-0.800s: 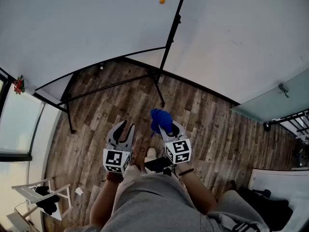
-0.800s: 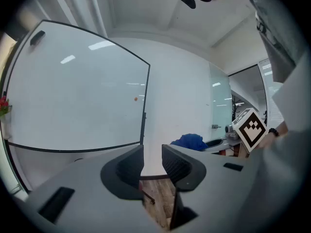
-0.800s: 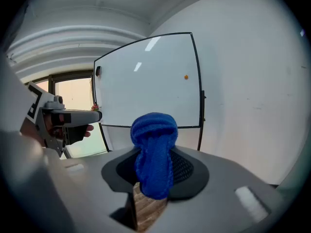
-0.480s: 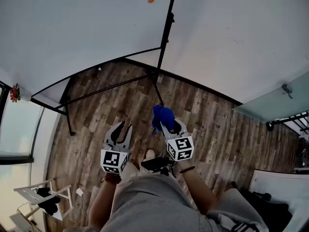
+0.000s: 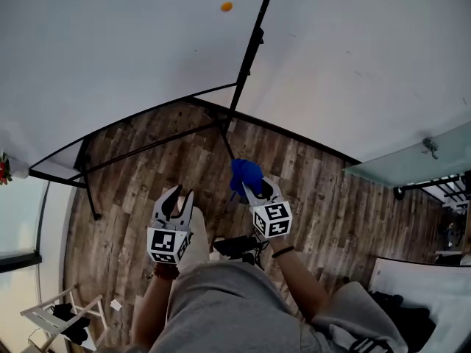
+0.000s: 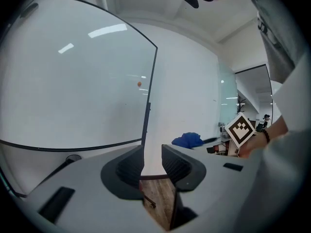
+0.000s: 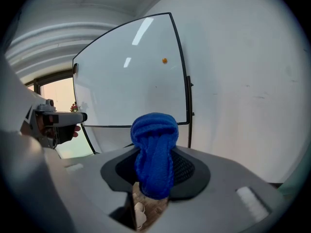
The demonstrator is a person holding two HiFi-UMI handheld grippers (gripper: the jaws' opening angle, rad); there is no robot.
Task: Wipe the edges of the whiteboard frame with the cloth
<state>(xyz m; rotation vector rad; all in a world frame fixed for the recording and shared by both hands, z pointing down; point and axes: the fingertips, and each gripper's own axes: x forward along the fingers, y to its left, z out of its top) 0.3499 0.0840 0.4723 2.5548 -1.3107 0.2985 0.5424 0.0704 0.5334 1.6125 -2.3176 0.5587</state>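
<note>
Right gripper (image 5: 256, 188) pinching bunched blue knit cloth (image 5: 245, 172), ribbed texture, above wood-plank floor (image 5: 147, 175), near thin black whiteboard frame (image 5: 252, 50). Left gripper (image 5: 181, 195) jaws spread, nothing between. Whiteboard (image 5: 110, 57) smooth, glossy white.

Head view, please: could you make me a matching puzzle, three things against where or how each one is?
Things:
1. blue cloth
2. left gripper
3. orange dot

Places or states:
A. on the face of the whiteboard
B. jaws apart, nothing between them
C. pinched in the right gripper

Pairs: 1-C, 2-B, 3-A.
</note>
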